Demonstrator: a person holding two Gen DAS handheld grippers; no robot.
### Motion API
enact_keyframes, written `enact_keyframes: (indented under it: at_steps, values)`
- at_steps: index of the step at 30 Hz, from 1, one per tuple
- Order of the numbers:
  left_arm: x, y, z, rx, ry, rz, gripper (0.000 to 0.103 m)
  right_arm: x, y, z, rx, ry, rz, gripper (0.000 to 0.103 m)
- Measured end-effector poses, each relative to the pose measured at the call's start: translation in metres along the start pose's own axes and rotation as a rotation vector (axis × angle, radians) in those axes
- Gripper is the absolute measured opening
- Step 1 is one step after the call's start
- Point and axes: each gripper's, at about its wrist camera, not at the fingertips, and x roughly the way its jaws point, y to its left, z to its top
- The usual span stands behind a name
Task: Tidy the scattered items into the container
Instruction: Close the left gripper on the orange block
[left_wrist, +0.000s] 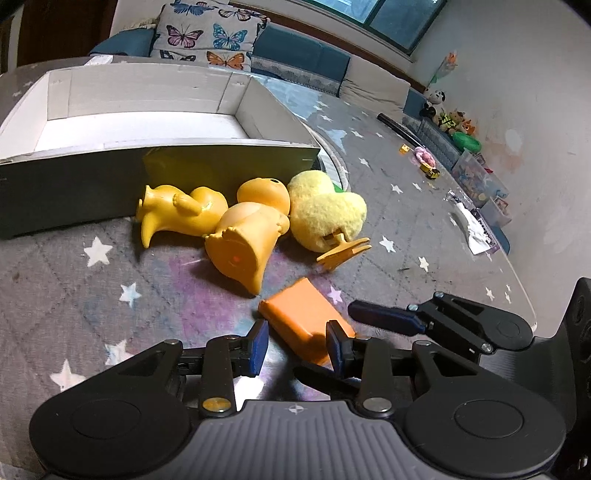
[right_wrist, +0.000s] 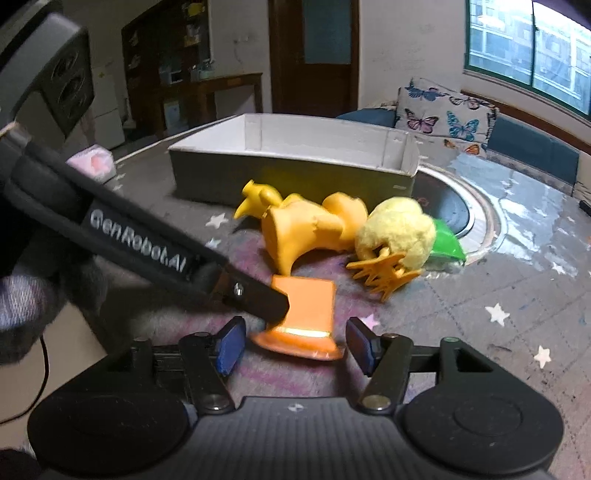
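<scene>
In the left wrist view, the left tongs (left_wrist: 297, 345) sit at the lower centre of the frame with their 2 blue pads apart, straddling the near end of an orange block (left_wrist: 301, 319) that lies flat on the star-patterned mat (left_wrist: 92, 291). Whether the pads touch the block cannot be told. The right tongs (left_wrist: 384, 319) reach in from the right edge, 1 blue-tipped finger lying just beside the block's far right corner.

In the right wrist view, the right tongs (right_wrist: 295, 343) are also apart at the lower centre, with the same orange block (right_wrist: 306, 314) between and just ahead of the pads, not clamped. A black finger of the other tool crosses from the upper left and overlaps the block's left side.

Above the block in both views lies a cluster of toys: 2 orange-yellow plastic figures, 1 (left_wrist: 242, 243) tipped over with its base facing the camera and another (left_wrist: 177, 212) on its side to the left, and a fluffy yellow plush chick (left_wrist: 325, 214) with orange feet to the right. They touch one another and rest just in front of the grey cardboard box (left_wrist: 74, 188), whose white interior shows in the upper left of the frame. A green piece (right_wrist: 445, 243) peeks out beside the chick in the right wrist view.
</scene>
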Motion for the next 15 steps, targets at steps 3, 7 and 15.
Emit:
enact_keyframes:
  at_steps: [3, 7, 15]
  values:
    - [0.003, 0.002, 0.001, -0.022, 0.009, -0.01, 0.037, 0.007, -0.002, 0.003, 0.026, -0.001, -0.004, 0.064]
    - [0.006, 0.003, 0.0, -0.044, 0.017, -0.024, 0.037, 0.016, 0.0, 0.0, 0.027, 0.02, -0.007, 0.063]
    - [0.005, 0.004, 0.0, -0.081, 0.015, -0.049, 0.036, 0.014, 0.002, -0.002, 0.022, 0.008, -0.003, 0.049]
